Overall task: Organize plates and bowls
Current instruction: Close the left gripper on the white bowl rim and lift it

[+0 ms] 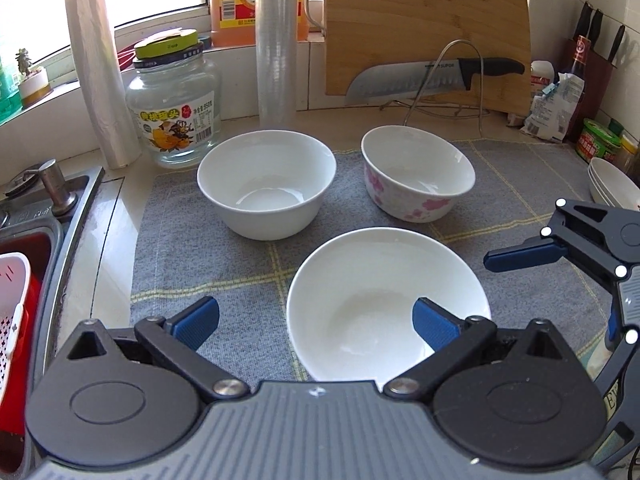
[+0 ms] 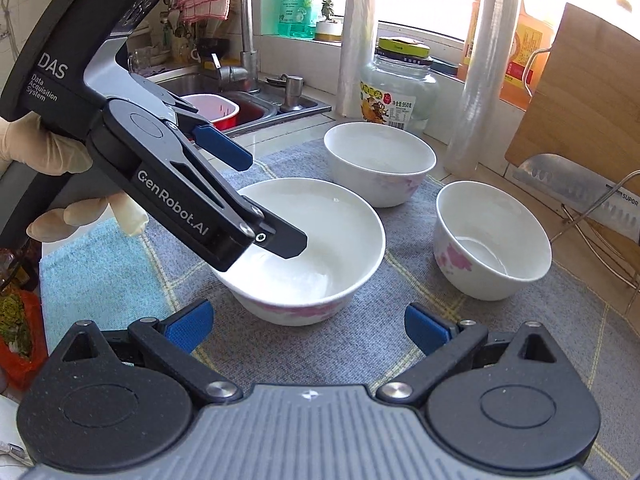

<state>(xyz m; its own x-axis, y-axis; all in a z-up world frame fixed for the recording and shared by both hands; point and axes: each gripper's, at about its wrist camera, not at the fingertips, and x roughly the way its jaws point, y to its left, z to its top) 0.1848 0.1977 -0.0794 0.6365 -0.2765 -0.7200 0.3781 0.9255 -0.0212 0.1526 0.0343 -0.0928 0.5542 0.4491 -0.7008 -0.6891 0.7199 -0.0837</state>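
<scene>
The left hand-held gripper [image 1: 316, 320] is spread wide over the near rim of the shallow white porcelain bowl [image 1: 384, 300] on the grey checked cloth [image 1: 200, 256]. The right hand-held gripper [image 2: 308, 330] hangs wide and empty just beside it. A thin grip on that glossy rim could slip, knocking the pink-flowered bowl [image 1: 416, 176].

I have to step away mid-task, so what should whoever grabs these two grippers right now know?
Left gripper: open, astride the near rim of the nearest bowl, one finger inside, not closed.
Right gripper: open, empty, just short of that bowl.
All three bowls sit apart and upright on the grey mat: plain white bowl back left, pink-flowered bowl back right.
White dishes are stacked at the right edge.
Done: nothing nested yet.
Left: grip and stack the bowls.
</scene>
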